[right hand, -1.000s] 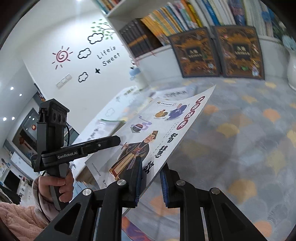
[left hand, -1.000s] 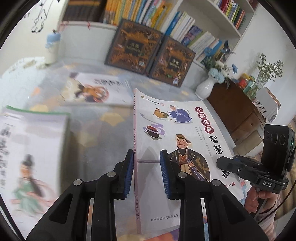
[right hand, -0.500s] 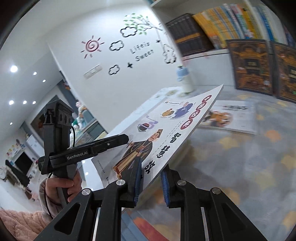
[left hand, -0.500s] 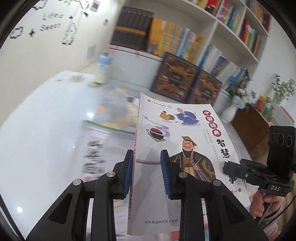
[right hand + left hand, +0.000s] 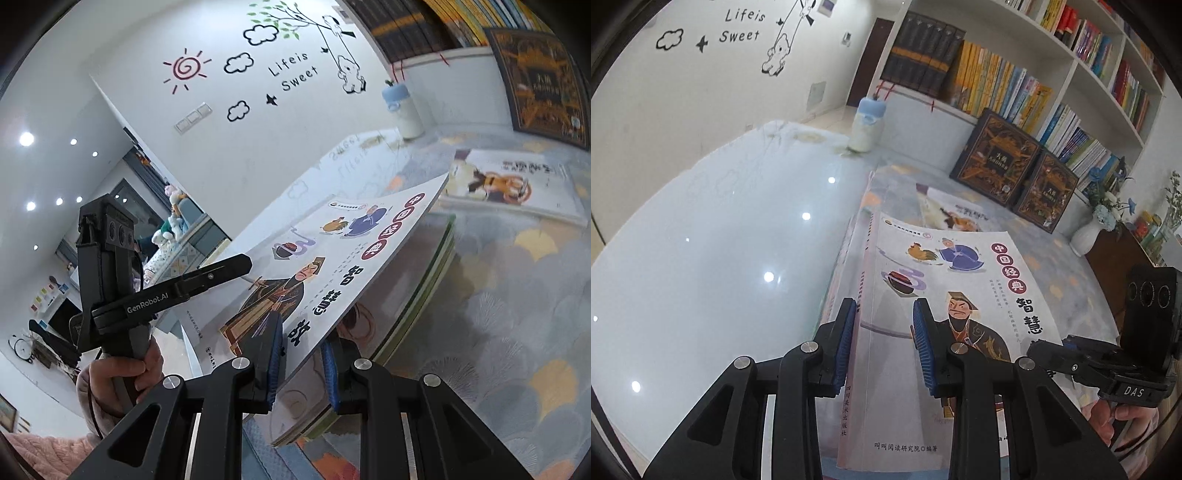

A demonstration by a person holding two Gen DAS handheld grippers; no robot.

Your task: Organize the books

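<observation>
A picture book with a bearded man in robes on its cover is held between both grippers, tilted. My left gripper clamps its spine edge, blue pads on either face, and the jaws are opening slightly. My right gripper is shut on the opposite long edge of the picture book. Right below it lies a stack of books with green edges. Another picture book lies flat on the mat beyond. A hand holds each gripper's handle.
A glossy white table spreads to the left of the patterned mat. A white bottle with a blue cap stands at the back. Two dark boxed volumes lean against the full bookshelf. At the right stands a white vase.
Both grippers have carried the book to the left, from over the open mat to above the stack at the mat's left edge. The grip on it looks unchanged.
</observation>
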